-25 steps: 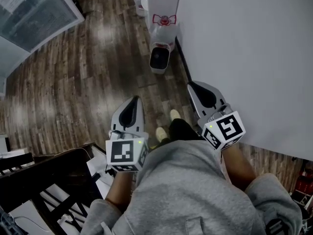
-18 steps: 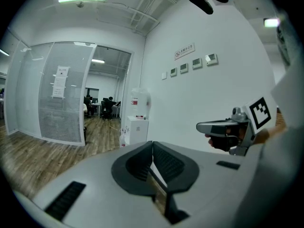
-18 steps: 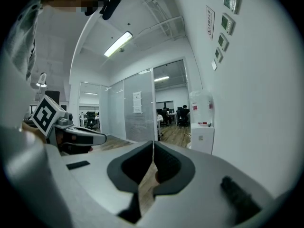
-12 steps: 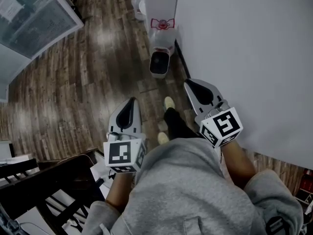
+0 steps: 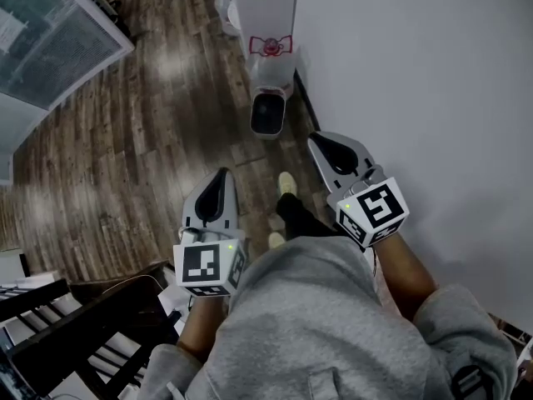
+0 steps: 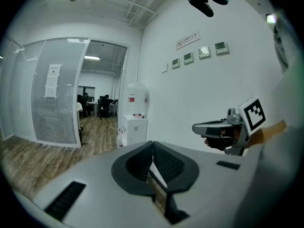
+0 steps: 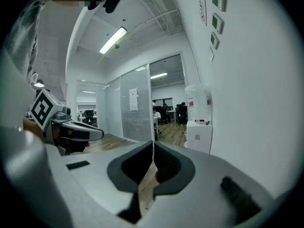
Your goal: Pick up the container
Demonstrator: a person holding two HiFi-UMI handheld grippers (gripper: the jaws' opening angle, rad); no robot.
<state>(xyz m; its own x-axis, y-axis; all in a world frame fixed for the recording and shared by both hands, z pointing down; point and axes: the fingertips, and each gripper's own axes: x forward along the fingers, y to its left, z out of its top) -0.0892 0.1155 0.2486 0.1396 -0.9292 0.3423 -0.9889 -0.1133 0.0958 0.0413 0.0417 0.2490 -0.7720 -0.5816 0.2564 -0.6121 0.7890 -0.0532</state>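
Since a second ago the person has stepped forward, so the small white container (image 5: 268,113) with a dark open top now lies nearer to both tools, and more of the tall white water dispenser (image 5: 265,7) behind it has come into the head view. The container stands on the dark wood-plank floor (image 5: 125,140), ahead of the left gripper (image 5: 222,173) and slightly to its right, and ahead of the right gripper (image 5: 316,139) and to its left, well apart from both.

Each tool's own view shows the same thing. The left gripper (image 6: 152,143) has its dark jaws pressed together with nothing between them, and so does the right gripper (image 7: 153,144). The two are held side by side at about the same height, pointing forward.

A plain white wall (image 5: 416,73) runs along just beyond the right gripper. A frosted glass partition (image 5: 50,40) stands far off past the left one, and a pale shoe (image 5: 287,182) shows on the floor between the two tools.
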